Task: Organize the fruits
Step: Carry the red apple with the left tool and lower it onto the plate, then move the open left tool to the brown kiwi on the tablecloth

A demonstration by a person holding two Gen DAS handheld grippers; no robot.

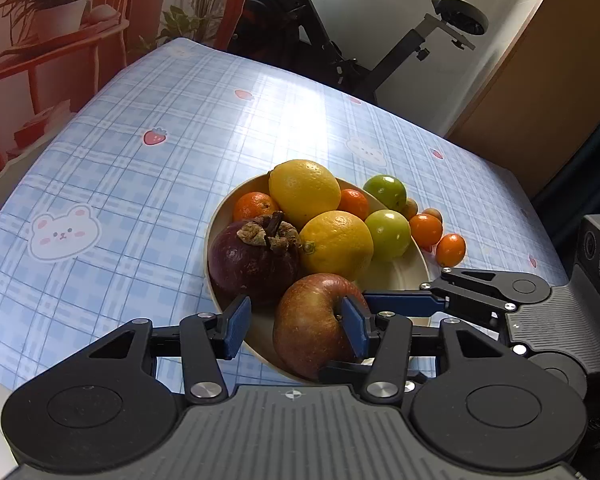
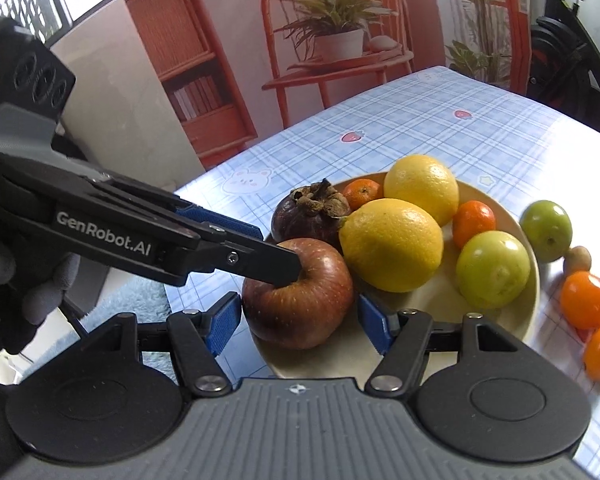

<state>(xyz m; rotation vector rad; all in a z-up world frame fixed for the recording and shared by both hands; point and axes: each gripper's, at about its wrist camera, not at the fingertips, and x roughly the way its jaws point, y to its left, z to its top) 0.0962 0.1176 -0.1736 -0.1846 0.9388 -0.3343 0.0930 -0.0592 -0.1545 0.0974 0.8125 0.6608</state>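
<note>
While the apple (image 2: 300, 296) is sitting at the near rim of the plate (image 2: 512, 312), the right gripper (image 2: 298, 322) is bracketing it, pads just beside the skin. The left gripper (image 1: 296, 326) is standing part-open over it, one finger (image 1: 354, 326) resting in the stem hollow. Judging by this, lifting the left gripper straight up is keeping the apple from rolling.

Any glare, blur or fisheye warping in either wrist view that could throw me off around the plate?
Left wrist view: a bright window glare streak washes out the blue plaid tablecloth beyond the cream round plate; the table's far edge bows from fisheye distortion; the fruit is sharp. Right wrist view: the small orange fruits off the plate at the right edge are smeared and blurry; the red apple is crisp.
</note>
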